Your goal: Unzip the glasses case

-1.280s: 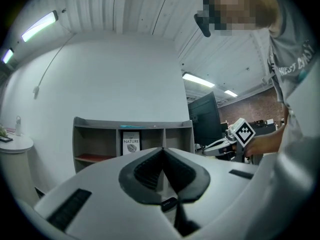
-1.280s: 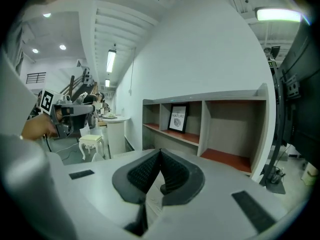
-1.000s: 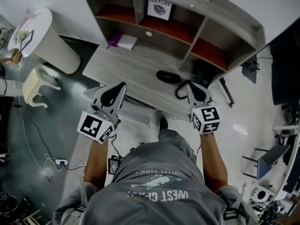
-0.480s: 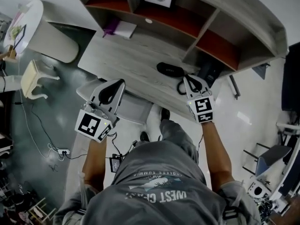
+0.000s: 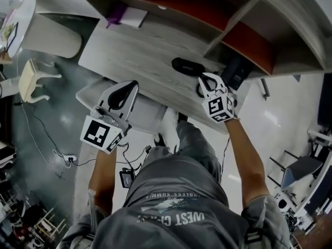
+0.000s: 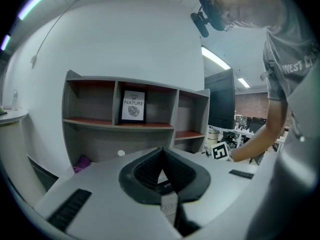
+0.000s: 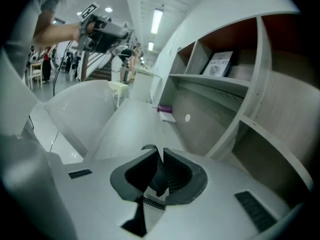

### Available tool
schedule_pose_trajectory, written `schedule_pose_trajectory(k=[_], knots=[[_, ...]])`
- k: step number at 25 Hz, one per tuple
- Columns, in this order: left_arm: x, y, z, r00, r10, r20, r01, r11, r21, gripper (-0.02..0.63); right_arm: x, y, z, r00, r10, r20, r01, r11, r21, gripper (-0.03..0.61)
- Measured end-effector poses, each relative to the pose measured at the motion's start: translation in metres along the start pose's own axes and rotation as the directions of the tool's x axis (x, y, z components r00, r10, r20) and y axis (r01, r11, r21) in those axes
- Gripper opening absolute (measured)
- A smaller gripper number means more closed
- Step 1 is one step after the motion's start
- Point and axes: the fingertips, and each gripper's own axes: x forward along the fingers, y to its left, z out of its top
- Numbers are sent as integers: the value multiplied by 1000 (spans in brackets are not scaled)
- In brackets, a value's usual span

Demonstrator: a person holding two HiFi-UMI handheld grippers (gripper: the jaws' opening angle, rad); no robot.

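The black glasses case (image 5: 188, 66) lies zipped on the pale wooden desk (image 5: 135, 56), near its right end. My right gripper (image 5: 206, 80) hovers just right of the case; its jaws are opening, with a narrow slit at the tips. A thin black strap loop (image 5: 198, 90) hangs at that gripper, and a dark strip of it (image 7: 146, 147) lies between the jaws. In the right gripper view the case is hidden. My left gripper (image 5: 126, 93) is shut and holds nothing, over the desk's front edge, well left of the case.
Desk shelves (image 5: 249, 40) rise behind the case, with a framed print (image 6: 133, 106) in one bay. A purple and white box (image 5: 124, 17) lies at the back left. A black unit (image 5: 236, 72) stands right of the case. A white round table (image 5: 21, 19) and cables (image 5: 67, 160) are at the left.
Both grippers have come down toward the desk. The right one has rolled and closed in on the case's right end, with the strap loop still at it. The case has not moved.
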Motion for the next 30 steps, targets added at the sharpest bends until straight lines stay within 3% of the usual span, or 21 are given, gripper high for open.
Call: schedule_pose_trajectory(k=[7,13,17,22,30], knots=[[18,7,-21,999,0,-43,-1,999,-33,0,44,17,-45,992,86,-92,-108,956,-273,130],[32,10,-38,997,-11,-76,7,998,-58,-1,75,33,-82,975,147,-168,-205,886,-416,203],[40,10,-45,996,-17,-90,10,997,-73,-1,89,35,-100,967,157,-199,-232,864,-447,252],[49,13,-53,995,-25,-101,16,996,-90,0,107,21,-102,975,136,-178,-198,895,-399,324],[56,20,-68,993,-28,-118,14,993,-118,0,132,-4,-98,985,69,-159,-111,955,-275,302]])
